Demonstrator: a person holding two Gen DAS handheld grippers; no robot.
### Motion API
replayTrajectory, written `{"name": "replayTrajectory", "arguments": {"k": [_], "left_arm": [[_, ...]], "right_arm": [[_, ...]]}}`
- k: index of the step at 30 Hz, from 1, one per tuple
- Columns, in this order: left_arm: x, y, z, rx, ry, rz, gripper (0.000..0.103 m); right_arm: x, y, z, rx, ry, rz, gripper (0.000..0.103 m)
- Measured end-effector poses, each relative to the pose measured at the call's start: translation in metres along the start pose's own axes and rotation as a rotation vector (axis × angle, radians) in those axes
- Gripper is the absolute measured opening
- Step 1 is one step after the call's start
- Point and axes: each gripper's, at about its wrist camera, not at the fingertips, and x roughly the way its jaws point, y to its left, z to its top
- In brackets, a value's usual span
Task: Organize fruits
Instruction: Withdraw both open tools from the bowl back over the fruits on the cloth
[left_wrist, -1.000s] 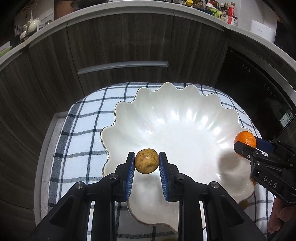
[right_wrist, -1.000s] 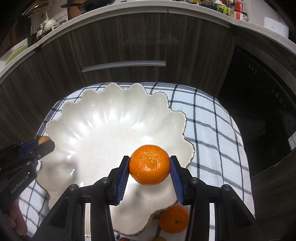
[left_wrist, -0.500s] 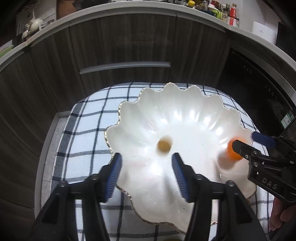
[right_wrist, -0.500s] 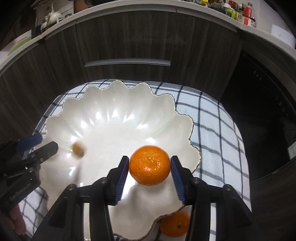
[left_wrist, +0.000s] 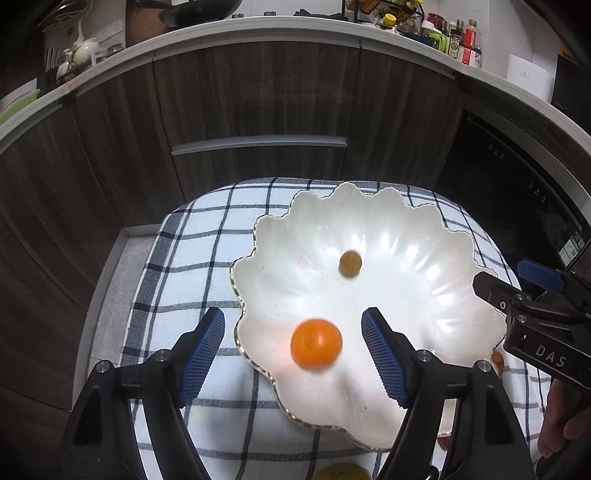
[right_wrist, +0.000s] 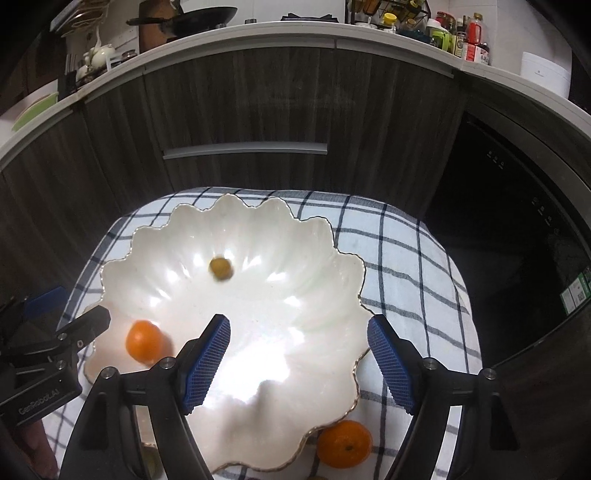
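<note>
Both the left gripper (left_wrist: 293, 354) and the right gripper (right_wrist: 297, 360) stood spread wide and empty above the scalloped white bowl (left_wrist: 436, 229), which sat on a checked cloth (left_wrist: 192, 258). An orange mandarin (left_wrist: 316, 342) lay blurred near the bowl's near-left rim, and a small brownish fruit (left_wrist: 349, 263) blurred near its centre; both were probably rolling. On that slick surface the mandarin might escape over the low rim. Another mandarin (right_wrist: 344, 443) waited on the cloth beside the bowl's near edge.

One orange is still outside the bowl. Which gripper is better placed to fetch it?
Right. The loose orange fruit on the checked cloth lies just below the open right gripper; the left gripper is farther away.
</note>
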Motion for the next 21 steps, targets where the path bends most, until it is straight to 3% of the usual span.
{"name": "replayTrajectory", "arguments": {"k": [3,21], "left_arm": [[-0.005,0.002,-0.002,-0.010,-0.001,0.009,0.082],[-0.038,-0.008,-0.020,0.026,-0.001,0.033,0.082]], "right_arm": [[-0.005,0.000,-0.002,0.001,-0.009,-0.001,0.078],[-0.048,-0.003,-0.022,0.015,-0.062,-0.002,0.078]]}}
